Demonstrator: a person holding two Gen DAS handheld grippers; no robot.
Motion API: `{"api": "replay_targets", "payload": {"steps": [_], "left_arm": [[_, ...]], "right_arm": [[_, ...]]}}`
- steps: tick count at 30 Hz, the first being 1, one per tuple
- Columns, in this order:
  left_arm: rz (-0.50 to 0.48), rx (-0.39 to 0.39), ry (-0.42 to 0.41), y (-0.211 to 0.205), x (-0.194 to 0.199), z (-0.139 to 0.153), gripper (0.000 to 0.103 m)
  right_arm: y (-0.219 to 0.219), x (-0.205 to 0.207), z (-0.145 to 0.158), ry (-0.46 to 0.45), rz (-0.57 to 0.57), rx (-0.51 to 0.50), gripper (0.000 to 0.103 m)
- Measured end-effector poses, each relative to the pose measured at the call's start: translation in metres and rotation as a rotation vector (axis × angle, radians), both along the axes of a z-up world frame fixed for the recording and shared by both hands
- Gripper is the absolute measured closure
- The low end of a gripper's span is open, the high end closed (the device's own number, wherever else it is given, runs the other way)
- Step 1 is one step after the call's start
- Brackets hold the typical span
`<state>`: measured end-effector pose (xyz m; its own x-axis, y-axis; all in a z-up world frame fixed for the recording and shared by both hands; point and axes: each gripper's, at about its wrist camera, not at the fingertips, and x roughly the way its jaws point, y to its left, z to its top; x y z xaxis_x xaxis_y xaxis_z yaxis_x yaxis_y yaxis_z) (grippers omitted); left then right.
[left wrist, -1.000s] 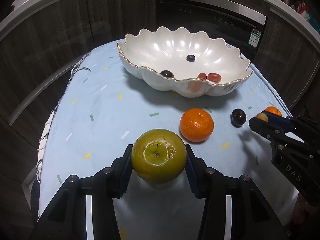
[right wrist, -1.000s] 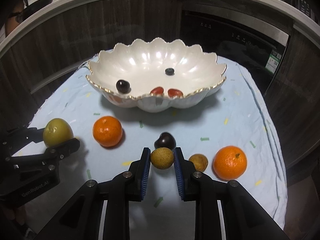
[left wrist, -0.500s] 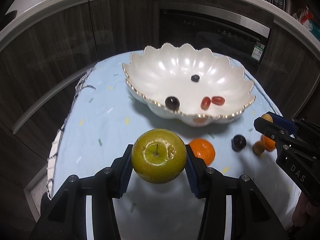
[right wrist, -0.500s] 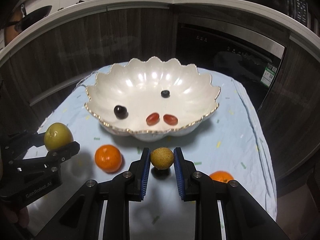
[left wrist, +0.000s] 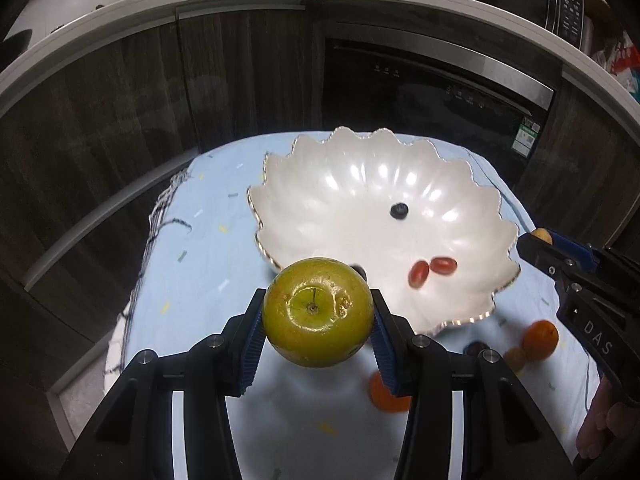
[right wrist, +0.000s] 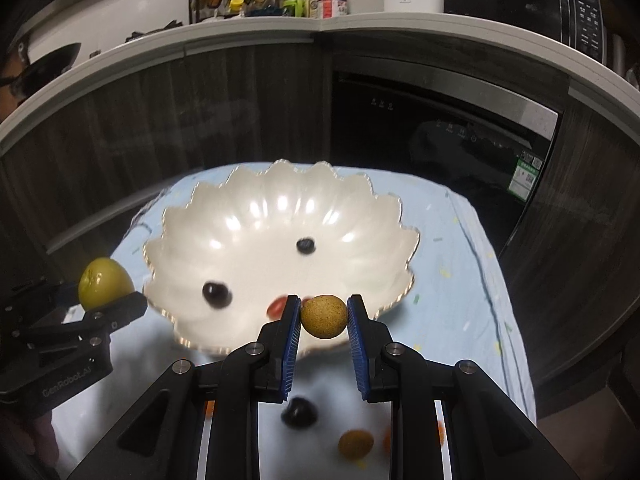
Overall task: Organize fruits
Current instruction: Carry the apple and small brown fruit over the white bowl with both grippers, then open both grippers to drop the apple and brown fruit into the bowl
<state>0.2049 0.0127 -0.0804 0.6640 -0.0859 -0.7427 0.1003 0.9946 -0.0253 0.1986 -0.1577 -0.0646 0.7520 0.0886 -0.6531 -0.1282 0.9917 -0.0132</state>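
Two grippers each clenched a fruit above the table: the left gripper [left wrist: 318, 316] grasped a green apple [left wrist: 318, 312], the right gripper [right wrist: 323, 317] a small tan fruit [right wrist: 323, 316], both near the scalloped white bowl [left wrist: 320, 184].

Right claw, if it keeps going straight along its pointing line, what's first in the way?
Probably the white bowl. The right claw grips a small tan fruit and points down over the bowl's near rim; a red fruit lies just left of that line. Depth is unclear.
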Motion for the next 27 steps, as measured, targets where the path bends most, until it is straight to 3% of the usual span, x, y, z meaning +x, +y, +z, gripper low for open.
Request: {"api": "replay_targets", "payload": {"steps": [17,27], "left_arm": [[0.01,0.019,-0.008,0.001,0.051,0.003,0.055],[0.01,0.009,0.037,0.0,0.079,-0.006,0.055]], "right_arm": [[-0.012,0.055,0.001,0.031,-0.085,-0.02,0.078],[-0.016,0.079,-0.005,0.073,-0.106,-0.002,0.078]]}}
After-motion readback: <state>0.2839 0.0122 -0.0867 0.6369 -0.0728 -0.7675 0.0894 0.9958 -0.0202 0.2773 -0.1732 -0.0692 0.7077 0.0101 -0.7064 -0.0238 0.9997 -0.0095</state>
